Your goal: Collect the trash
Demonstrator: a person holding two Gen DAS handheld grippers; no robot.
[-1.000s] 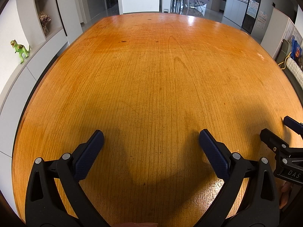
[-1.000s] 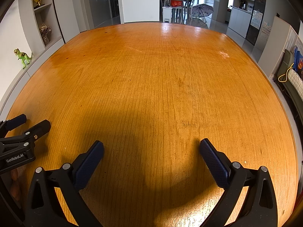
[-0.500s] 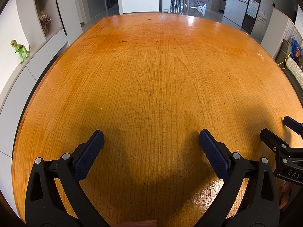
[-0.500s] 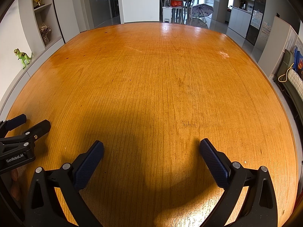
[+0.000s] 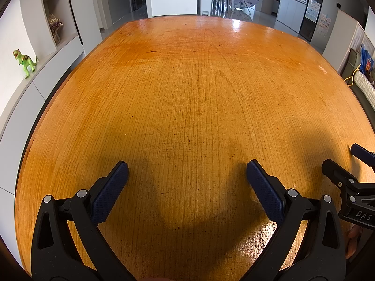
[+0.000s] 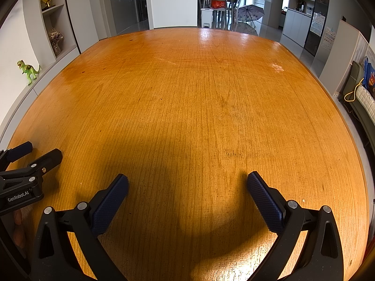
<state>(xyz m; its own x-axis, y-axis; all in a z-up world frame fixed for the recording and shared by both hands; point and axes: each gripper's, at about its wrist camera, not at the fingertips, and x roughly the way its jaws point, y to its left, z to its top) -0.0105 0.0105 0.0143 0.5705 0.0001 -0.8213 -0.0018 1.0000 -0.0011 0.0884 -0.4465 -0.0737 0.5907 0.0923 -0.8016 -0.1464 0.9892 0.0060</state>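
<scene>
Hovering over one wooden table (image 5: 199, 98): two claws, left claw (image 5: 187, 178) wide; right claw (image 6: 187, 190) wide.

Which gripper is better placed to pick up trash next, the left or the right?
Neither. No trash shows on the table in either view. The left gripper and right gripper sit side by side at the near edge, jaws wide open and empty.

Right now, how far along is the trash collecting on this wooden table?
Done: cannot tell; the wooden table shows no trash in either wrist view, and no bin or bag is visible. In hand: nothing. The left hand-held gripper and right hand-held gripper are both open and hold nothing, side by side over the near edge. Left: no trash in view, so either none remains here or it lies out of frame.
</scene>
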